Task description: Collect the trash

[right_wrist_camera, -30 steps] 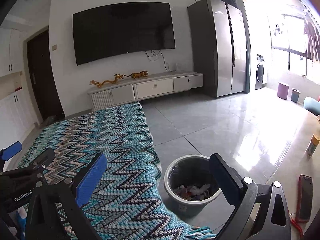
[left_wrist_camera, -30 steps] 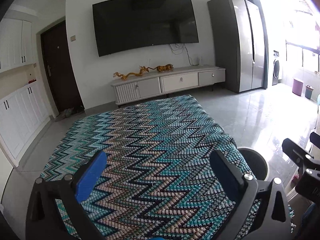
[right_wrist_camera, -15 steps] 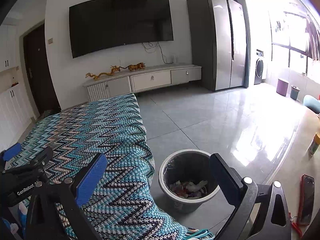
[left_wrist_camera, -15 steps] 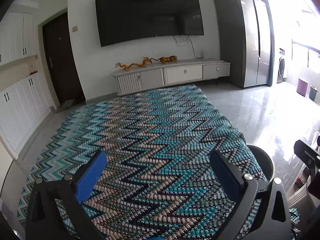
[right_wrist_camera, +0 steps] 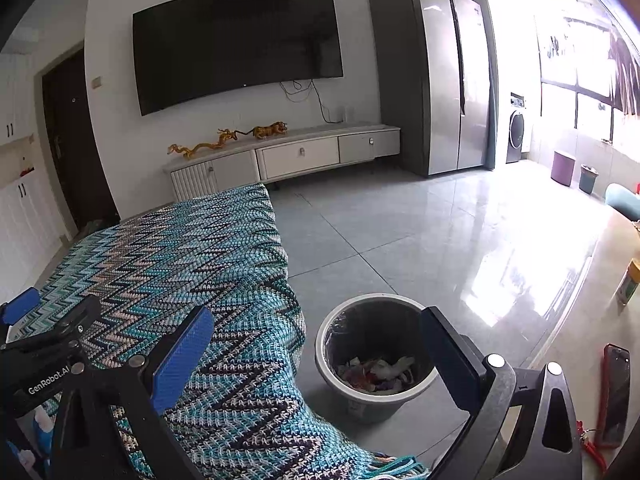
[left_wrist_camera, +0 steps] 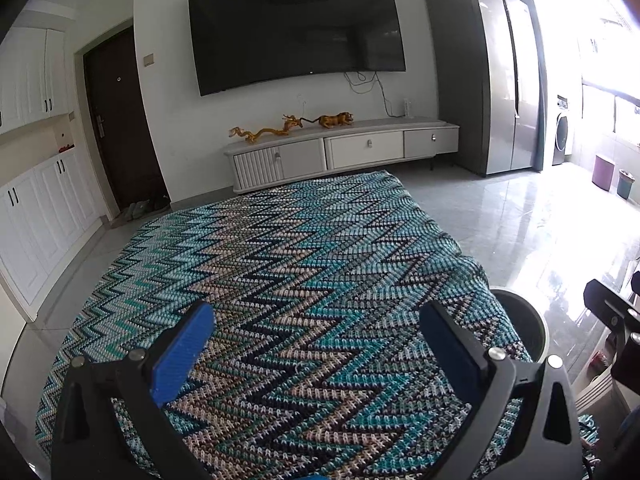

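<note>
Left gripper (left_wrist_camera: 316,344) hangs over the blanket (left_wrist_camera: 288,280) with its blue pads spread wide and nothing between them. In its view the zigzag blanket fills the middle and runs off toward 12 o'clock, stopping short of the TV stand (left_wrist_camera: 344,150). At 9 o'clock white cabinets (left_wrist_camera: 32,216) line the wall, with a strip of bare floor between them and the blanket's left edge. The blanket's right edge drops off at about 3 o'clock, and there the bin (left_wrist_camera: 524,324) shows only part of its rim, just beside the cloth.

Right gripper (right_wrist_camera: 316,344) is likewise spread wide and empty. In its view the left gripper's arm sits at 8 o'clock over the blanket, whose edge falls diagonally from 11 o'clock down to 6. The bin (right_wrist_camera: 376,354) stands on the floor (right_wrist_camera: 440,240) close beside that hanging edge, just past the right pad toward 4 o'clock from the fingertips' midpoint; crumpled trash (right_wrist_camera: 376,372) lies in its bottom. Open tiles stretch from 12 to 2 o'clock, up to the fridge (right_wrist_camera: 436,76). A phone (right_wrist_camera: 616,392) lies at 4 o'clock near the frame's edge.
</note>
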